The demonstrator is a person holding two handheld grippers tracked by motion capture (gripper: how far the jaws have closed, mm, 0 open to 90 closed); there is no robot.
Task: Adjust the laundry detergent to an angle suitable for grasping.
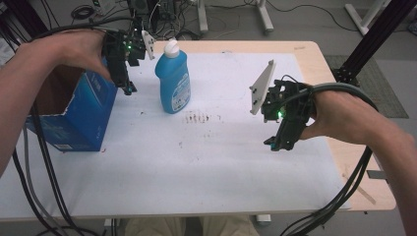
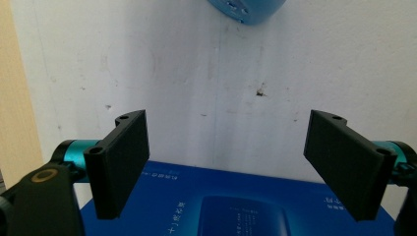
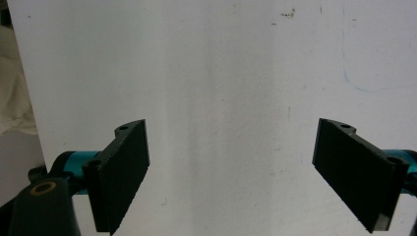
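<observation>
An open blue cardboard box (image 1: 74,115) stands at the table's left, its brown inside showing. Just right of it a blue detergent bottle (image 1: 173,78) with a white cap stands upright. My left gripper (image 1: 129,90) hangs over the box's right wall, pointing down, jaws wide open and empty. In the left gripper view the box's printed blue face (image 2: 236,206) lies below the open gripper (image 2: 231,167), and the bottle's base (image 2: 248,11) peeks in at the top. My right gripper (image 1: 273,144) hovers over the white sheet at the right, open (image 3: 246,172) with nothing between its jaws.
A white sheet (image 1: 221,162) covers most of the wooden table (image 1: 324,69), with reddish-brown smudges (image 1: 201,118) near its middle. Cables trail from both grippers off the table's front. Table legs, cords and a black frame stand beyond the far edge.
</observation>
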